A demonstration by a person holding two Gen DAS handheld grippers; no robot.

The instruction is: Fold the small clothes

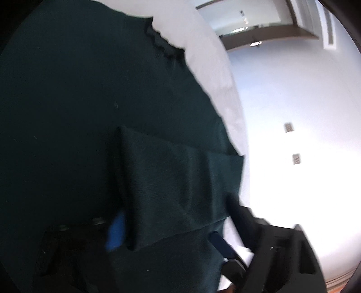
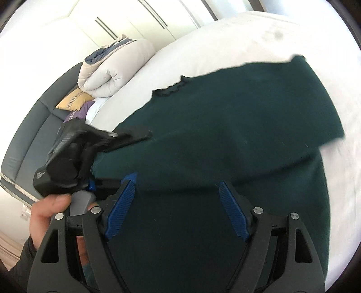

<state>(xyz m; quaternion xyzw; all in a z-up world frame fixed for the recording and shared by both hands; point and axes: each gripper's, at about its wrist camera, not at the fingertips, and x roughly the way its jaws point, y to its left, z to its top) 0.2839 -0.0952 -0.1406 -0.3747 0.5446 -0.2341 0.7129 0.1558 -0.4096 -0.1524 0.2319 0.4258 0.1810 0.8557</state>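
Note:
A dark green garment [image 2: 225, 126] with a ruffled collar [image 2: 171, 90] lies spread on a white bed [image 2: 237, 38]. My right gripper [image 2: 176, 187] hovers over its near part, jaws wide apart, blue pads [image 2: 119, 211] empty. My left gripper [image 2: 74, 155] sits at the garment's left edge. In the left wrist view the garment [image 1: 90, 101] fills the frame and a folded flap [image 1: 176, 187] drapes between the blue pads [image 1: 116, 234]; the jaws look apart, the view is blurred.
A rolled white duvet [image 2: 112, 67], a tan pillow [image 2: 72, 101] and a purple cloth [image 2: 79, 112] lie at the head of the bed by a dark padded headboard [image 2: 29, 139]. White wardrobe doors [image 2: 126, 20] stand behind. A white wall [image 1: 293, 112] lies beyond the bed's edge.

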